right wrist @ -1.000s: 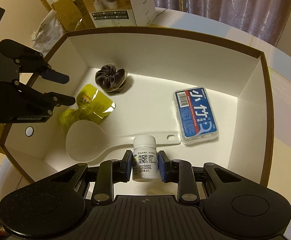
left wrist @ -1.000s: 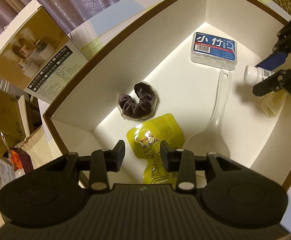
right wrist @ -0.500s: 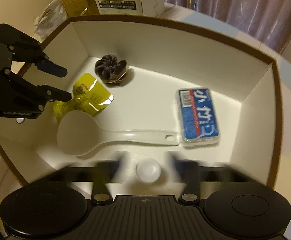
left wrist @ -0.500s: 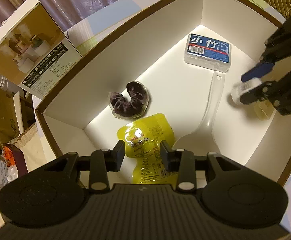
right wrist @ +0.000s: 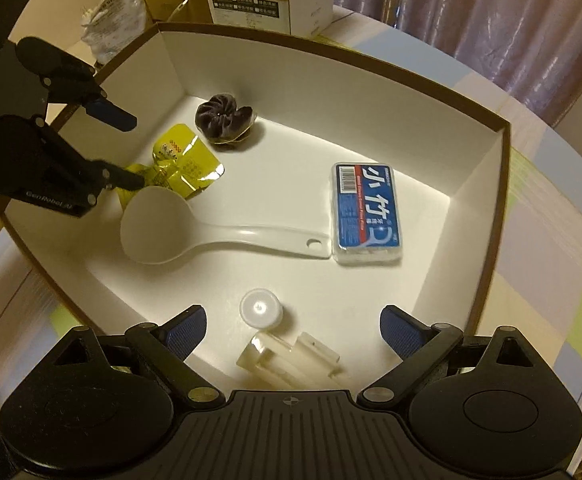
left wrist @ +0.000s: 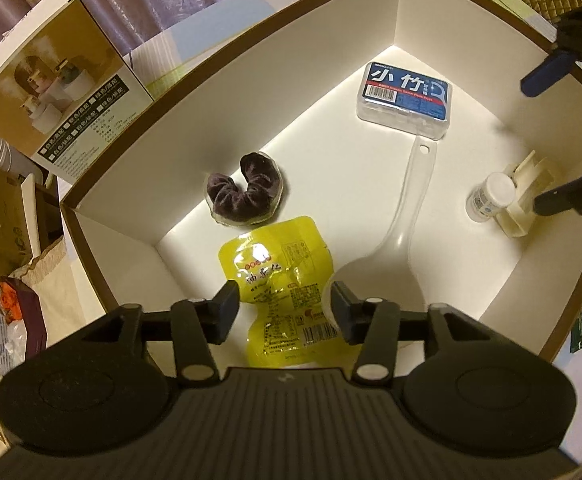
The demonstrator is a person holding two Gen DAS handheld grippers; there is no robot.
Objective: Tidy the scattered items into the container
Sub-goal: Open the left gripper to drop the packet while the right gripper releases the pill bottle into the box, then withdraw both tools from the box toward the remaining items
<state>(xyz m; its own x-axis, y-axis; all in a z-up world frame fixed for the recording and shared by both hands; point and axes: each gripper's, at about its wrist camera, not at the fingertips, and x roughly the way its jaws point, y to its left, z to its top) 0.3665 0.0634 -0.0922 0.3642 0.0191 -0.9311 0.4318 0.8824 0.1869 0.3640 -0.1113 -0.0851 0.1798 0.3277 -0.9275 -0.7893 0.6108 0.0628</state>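
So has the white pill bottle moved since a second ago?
Yes. The pill bottle was clamped in the right gripper; now it stands free on the container floor beside the cream holder, jaws open.

The left gripper's (left wrist: 283,308) own body covers the bottom end of the yellow pouch (left wrist: 279,280) and the near edge of the spoon's (left wrist: 391,252) bowl. The white bottle's (right wrist: 261,308) label can't be seen from above, only the cap. The clear plastic piece (right wrist: 287,356) by the box's (right wrist: 331,48) near wall is partly hidden by the right gripper's (right wrist: 291,326) body, and I can't tell what it is.
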